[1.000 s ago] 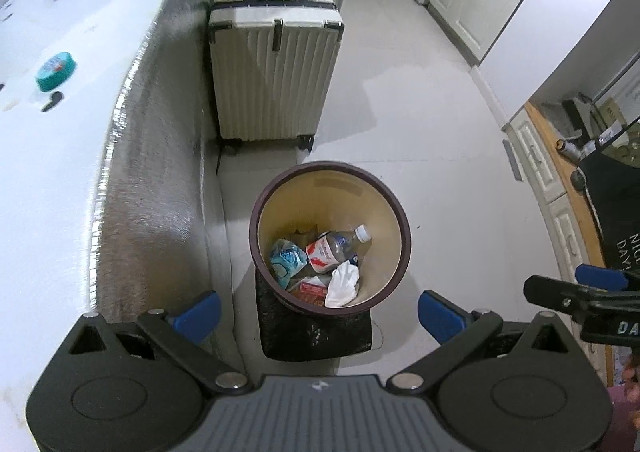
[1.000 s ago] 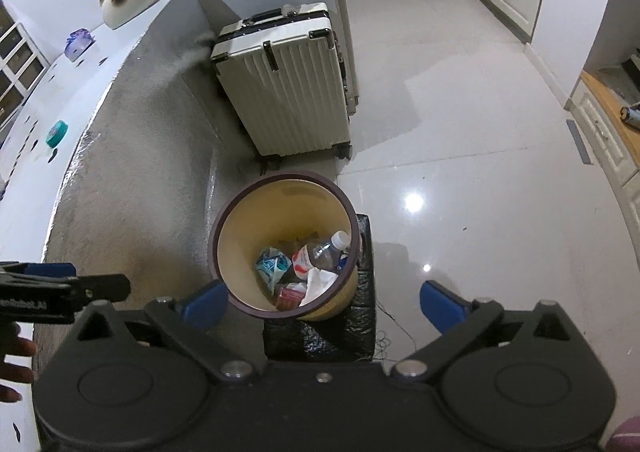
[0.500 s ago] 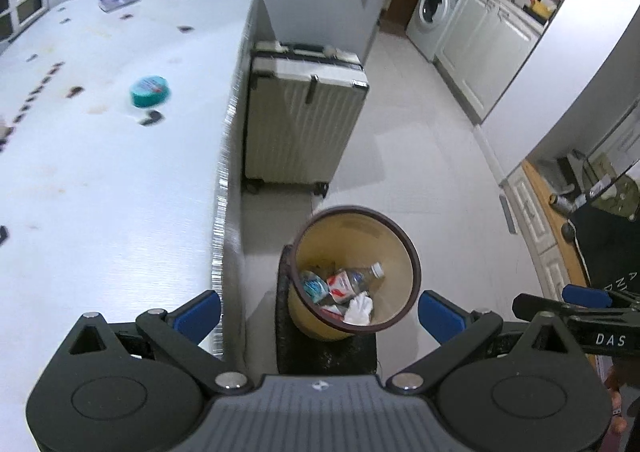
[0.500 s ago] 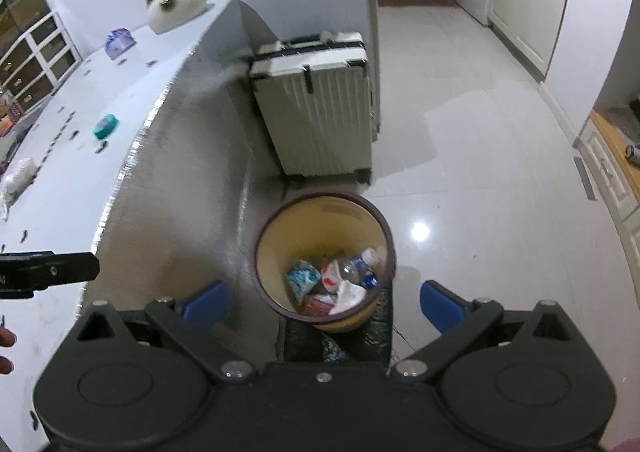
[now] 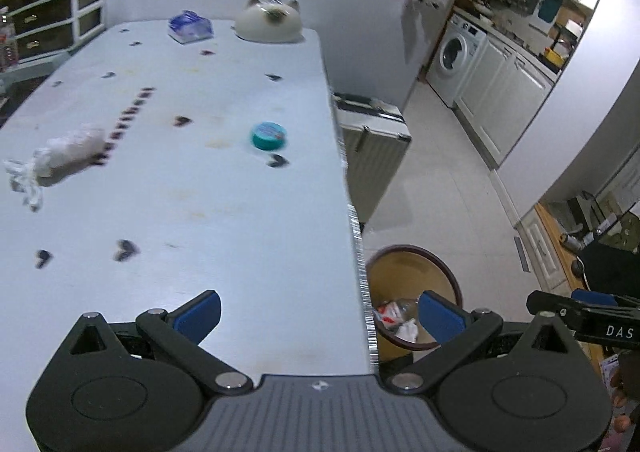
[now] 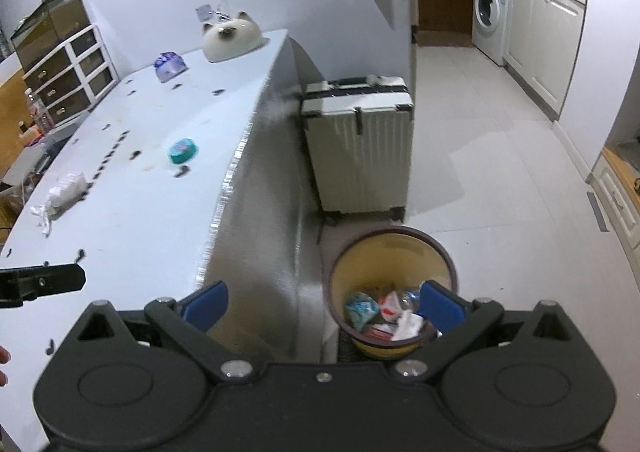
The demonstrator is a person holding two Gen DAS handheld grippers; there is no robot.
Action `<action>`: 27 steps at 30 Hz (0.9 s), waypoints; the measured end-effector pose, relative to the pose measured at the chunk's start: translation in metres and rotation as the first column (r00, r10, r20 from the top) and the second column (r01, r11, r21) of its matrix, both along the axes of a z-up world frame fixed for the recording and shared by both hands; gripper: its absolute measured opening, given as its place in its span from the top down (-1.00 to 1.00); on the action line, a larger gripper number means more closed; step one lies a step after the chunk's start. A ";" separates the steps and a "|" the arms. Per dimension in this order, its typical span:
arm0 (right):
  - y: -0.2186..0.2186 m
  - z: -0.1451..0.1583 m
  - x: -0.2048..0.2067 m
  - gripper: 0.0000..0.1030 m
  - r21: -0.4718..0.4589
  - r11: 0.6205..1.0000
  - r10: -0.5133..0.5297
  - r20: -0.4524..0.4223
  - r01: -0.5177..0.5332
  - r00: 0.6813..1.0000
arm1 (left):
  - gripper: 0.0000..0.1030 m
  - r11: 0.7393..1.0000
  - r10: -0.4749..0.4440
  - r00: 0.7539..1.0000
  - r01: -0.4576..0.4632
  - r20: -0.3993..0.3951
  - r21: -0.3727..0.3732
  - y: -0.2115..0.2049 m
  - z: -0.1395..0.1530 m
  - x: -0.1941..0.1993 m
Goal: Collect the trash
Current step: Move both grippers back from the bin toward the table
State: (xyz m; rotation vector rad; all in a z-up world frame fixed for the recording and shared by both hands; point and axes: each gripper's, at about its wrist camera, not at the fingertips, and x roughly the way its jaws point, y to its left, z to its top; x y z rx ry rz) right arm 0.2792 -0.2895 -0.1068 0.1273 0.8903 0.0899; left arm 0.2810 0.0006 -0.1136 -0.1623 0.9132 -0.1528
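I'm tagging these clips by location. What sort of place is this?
Most likely a home, in an open area beside the kitchen or laundry corner: a washing machine stands among white cabinets, a suitcase is parked by a long white table, and a trash bin sits on the tiled floor.

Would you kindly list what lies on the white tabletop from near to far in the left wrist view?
Crumpled white tissue wad → round teal tin → blue-and-white packet → cream cat-face-shaped dish at the far end. The small dark specks scattered on the white tabletop are left out.
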 end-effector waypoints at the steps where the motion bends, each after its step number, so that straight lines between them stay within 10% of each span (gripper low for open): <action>1: 0.009 0.001 -0.001 -1.00 0.001 1.000 -0.001 0.005 0.001 1.000 | -1.00 1.000 0.003 1.000 -0.003 0.005 -0.001 0.011 0.002 -0.001; 27: 0.194 0.013 0.067 -1.00 -0.014 0.997 0.082 0.135 -0.081 0.987 | -1.00 0.998 0.036 0.988 -0.044 0.149 0.054 0.254 -0.008 0.087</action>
